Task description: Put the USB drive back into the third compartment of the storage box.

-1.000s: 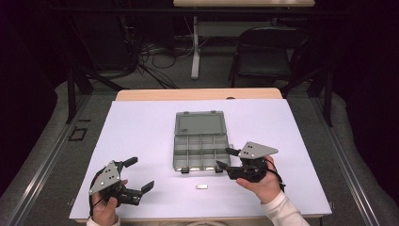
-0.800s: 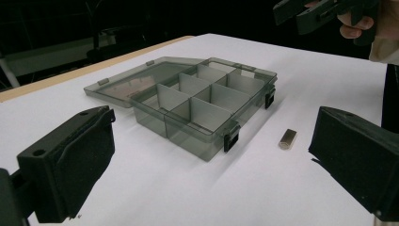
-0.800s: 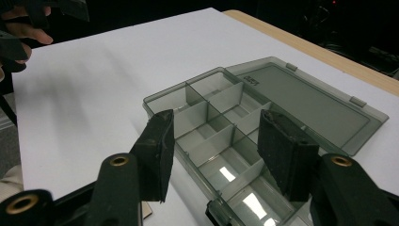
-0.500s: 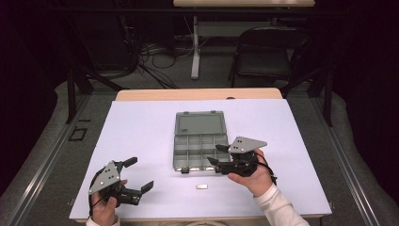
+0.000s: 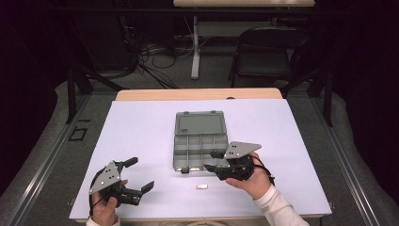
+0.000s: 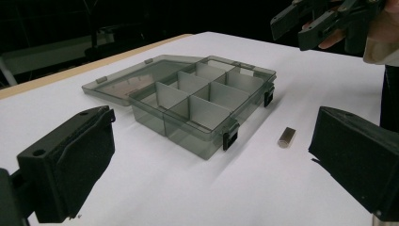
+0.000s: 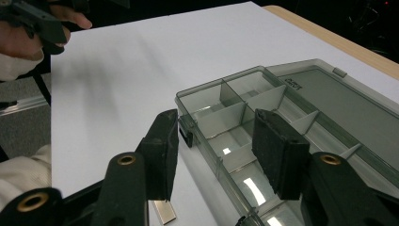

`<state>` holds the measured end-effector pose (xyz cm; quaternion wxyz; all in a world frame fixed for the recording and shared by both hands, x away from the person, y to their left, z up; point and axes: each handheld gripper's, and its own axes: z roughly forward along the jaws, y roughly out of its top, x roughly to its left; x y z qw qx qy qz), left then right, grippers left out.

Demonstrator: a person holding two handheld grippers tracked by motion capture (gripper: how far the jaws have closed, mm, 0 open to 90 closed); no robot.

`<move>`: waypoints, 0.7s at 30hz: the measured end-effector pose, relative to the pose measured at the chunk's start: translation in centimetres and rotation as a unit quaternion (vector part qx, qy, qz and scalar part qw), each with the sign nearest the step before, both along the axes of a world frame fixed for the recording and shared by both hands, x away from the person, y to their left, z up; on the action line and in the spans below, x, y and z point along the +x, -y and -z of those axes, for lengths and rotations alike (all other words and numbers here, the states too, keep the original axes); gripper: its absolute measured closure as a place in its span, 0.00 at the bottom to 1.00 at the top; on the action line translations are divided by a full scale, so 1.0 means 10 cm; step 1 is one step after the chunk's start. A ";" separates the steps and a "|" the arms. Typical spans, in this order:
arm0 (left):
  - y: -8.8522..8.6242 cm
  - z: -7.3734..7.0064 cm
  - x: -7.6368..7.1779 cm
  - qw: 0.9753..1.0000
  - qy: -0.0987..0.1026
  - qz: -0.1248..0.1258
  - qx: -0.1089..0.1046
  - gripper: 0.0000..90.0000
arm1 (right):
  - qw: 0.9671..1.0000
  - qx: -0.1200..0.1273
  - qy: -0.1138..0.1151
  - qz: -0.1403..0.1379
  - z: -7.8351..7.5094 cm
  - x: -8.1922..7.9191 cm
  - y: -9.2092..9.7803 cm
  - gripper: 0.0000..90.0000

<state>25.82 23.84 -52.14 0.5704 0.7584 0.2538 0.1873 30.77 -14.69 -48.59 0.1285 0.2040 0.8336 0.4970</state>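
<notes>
I am bringing my right hand-held gripper (image 5: 213, 161), jaws spread and empty, leftward over the open compartment box's (image 5: 199, 141) front wall, leaving the small metal piece (image 5: 201, 187) untouched on the table (image 5: 141, 127).

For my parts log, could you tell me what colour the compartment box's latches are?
Black latches on the smoky grey box; clearest in the left gripper view.

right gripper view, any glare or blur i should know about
Right gripper view: bright ceiling-light reflections sit on the floor of the open smoky-grey plastic compartment box; the right hand-held gripper, close to the lens, looks soft. Left gripper view: the box's clear walls read sharp, the small silver metal block slightly soft. High view: white table sheet evenly lit, surroundings dark.
</notes>
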 end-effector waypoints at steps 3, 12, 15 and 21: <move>0.00 0.00 0.00 1.000 0.000 0.001 -0.001 0.00 | 1.000 -0.009 -0.009 -0.011 0.03 0.02 -0.02 0.59; 0.01 0.01 0.00 1.000 -0.002 0.000 -0.002 0.00 | 0.999 -0.032 -0.016 -0.036 0.13 0.07 -0.06 0.62; 0.01 0.01 0.00 1.000 -0.003 0.000 -0.001 0.00 | 0.998 -0.034 -0.012 -0.049 0.15 0.07 -0.07 0.64; 0.01 0.01 0.00 1.000 -0.002 0.002 0.000 0.00 | 0.997 -0.050 -0.019 -0.057 0.21 0.05 -0.10 0.66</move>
